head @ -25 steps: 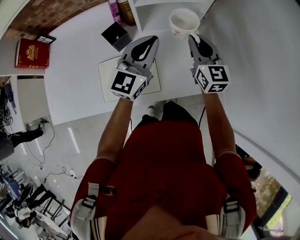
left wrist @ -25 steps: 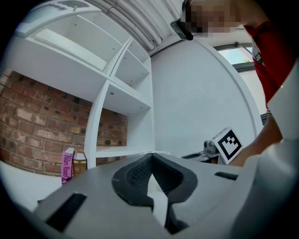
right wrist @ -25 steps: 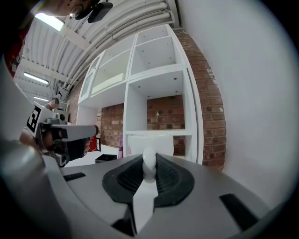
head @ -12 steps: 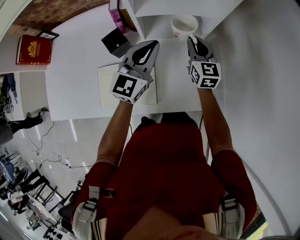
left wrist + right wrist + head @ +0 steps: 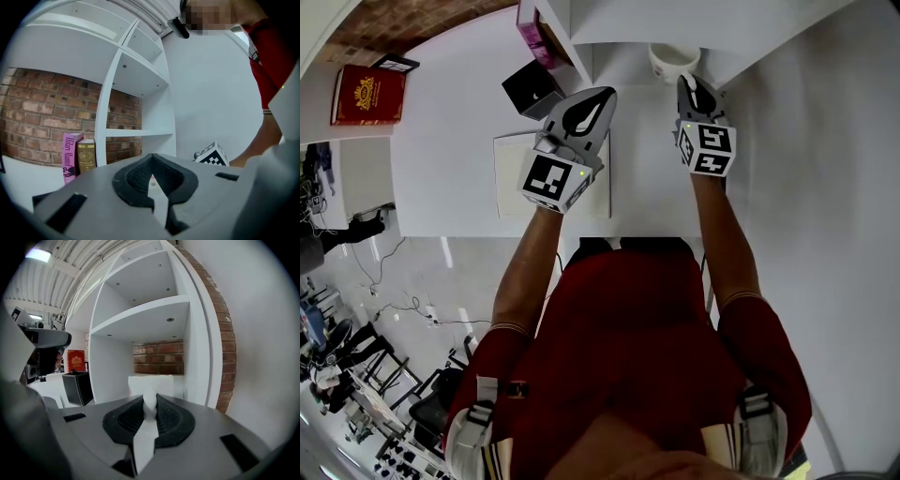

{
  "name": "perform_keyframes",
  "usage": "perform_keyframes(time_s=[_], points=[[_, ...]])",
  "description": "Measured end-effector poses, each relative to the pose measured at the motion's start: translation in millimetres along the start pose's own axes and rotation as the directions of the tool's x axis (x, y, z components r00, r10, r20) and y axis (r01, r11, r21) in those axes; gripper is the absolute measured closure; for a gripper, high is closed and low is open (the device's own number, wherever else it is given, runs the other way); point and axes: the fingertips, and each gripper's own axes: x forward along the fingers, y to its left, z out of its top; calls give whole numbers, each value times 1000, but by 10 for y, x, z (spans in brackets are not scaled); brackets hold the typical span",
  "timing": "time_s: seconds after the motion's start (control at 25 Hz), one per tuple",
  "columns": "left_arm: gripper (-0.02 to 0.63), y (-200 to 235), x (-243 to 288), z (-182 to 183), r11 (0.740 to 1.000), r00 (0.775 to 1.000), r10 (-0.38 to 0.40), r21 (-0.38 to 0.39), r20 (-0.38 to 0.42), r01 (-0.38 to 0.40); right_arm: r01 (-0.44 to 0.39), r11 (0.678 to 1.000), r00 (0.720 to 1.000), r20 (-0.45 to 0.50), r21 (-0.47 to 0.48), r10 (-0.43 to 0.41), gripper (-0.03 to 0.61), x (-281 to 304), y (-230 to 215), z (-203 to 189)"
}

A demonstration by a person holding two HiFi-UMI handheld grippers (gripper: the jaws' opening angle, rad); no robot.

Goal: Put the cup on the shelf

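The white cup (image 5: 673, 62) sits at the mouth of the white shelf's (image 5: 623, 28) lowest bay, half hidden under the board above. My right gripper (image 5: 690, 84) is shut on the cup's handle. In the right gripper view the handle (image 5: 149, 401) is pinched between the pads, and the cup's body (image 5: 151, 383) stands just beyond, inside the bay (image 5: 140, 324). My left gripper (image 5: 596, 97) hovers over the table to the left of the cup, shut and holding nothing. Its pads (image 5: 140, 174) meet in the left gripper view.
A black box (image 5: 532, 91) stands left of the shelf's upright, with a pink book (image 5: 71, 154) and a brown one (image 5: 86, 157) behind it. A white sheet (image 5: 508, 173) lies under the left gripper. A red book (image 5: 367, 96) lies far left. A wall (image 5: 825, 141) closes the right side.
Both grippers have moved forward toward the shelf. The cup has gone with the right gripper, from in front of the shelf to partly under its board.
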Motion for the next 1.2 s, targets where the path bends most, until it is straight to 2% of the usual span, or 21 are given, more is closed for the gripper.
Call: perform_keyframes(time_s=[0.12, 0.24, 0.76, 0.92, 1.2], points=[[611, 18, 4, -75, 1000, 999, 1, -1, -38, -1, 7, 1000, 1000, -8, 0, -7, 538, 63, -33, -41], [611, 28, 36, -38, 1000, 1000, 3, -2, -3, -3, 12, 1000, 1000, -15, 1, -12, 538, 95, -58, -73], [611, 61, 106, -115, 1000, 1000, -11, -12, -10, 11, 14, 1000, 1000, -23, -2, -14, 535, 144, -82, -193], [611, 30, 79, -202, 1000, 996, -26, -19, -84, 24, 17, 1000, 999, -37, -17, -17, 534, 127, -75, -212], [611, -7, 89, -181, 999, 998, -37, -34, -41, 36, 17, 999, 998, -65, -39, -20, 531, 106, -89, -301]])
